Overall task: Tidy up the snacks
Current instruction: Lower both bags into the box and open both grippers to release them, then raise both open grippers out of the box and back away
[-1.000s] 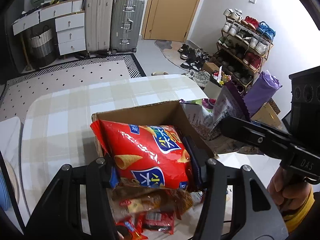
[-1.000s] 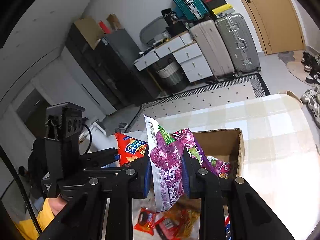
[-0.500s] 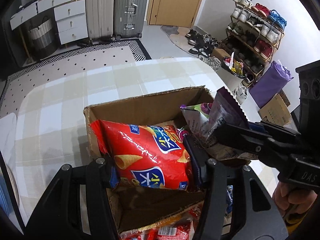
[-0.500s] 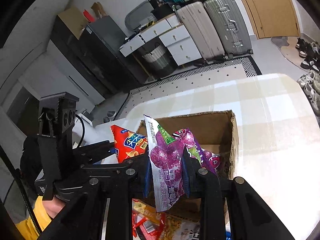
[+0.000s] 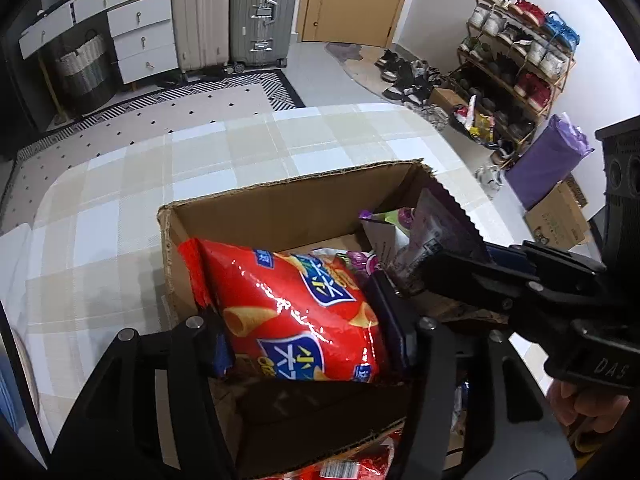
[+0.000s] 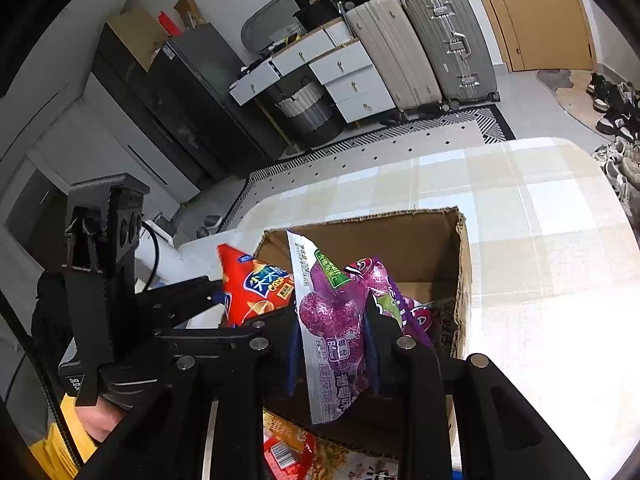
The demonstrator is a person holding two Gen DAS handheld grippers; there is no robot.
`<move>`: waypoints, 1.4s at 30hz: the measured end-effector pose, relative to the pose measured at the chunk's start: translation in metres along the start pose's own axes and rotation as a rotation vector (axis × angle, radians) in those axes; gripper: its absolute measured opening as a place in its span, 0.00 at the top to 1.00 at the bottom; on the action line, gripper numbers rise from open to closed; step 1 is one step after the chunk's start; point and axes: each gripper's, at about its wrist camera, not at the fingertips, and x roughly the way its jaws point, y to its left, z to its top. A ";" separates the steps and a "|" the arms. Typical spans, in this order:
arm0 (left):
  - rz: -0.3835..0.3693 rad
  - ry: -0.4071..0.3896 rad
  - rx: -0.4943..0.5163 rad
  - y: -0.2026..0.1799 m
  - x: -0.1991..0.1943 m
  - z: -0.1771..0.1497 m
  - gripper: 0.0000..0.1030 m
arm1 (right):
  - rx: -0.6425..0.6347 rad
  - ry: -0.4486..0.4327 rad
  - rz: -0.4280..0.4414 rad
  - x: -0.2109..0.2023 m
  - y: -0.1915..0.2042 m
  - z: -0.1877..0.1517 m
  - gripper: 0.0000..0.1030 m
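Left claw (image 5: 308, 336): jaws opening, red chip bag (image 5: 296, 312) between them, low centre, over cardboard box (image 5: 280, 208).
Right claw (image 6: 332, 340): clamping purple snack bag (image 6: 332, 320), above box, centre.
Desk (image 5: 120, 200): carries box.

One open brown cardboard box (image 5: 280, 208) is seen on one checked tabletop (image 5: 120, 184). One red crinkly chip bag (image 5: 296, 312) and one purple-and-white grape snack packet (image 6: 336, 320) are counted, along with two black two-finger grippers (image 5: 304, 344) (image 6: 332, 344). Two upright hard-shell suitcases (image 5: 236, 12) are counted by the wall. The loose wrappers below the box cannot be counted.
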 end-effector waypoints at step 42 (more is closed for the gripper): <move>0.084 -0.129 0.029 -0.031 -0.111 -0.026 0.25 | -0.087 -0.109 -0.019 -0.067 0.040 -0.012 0.54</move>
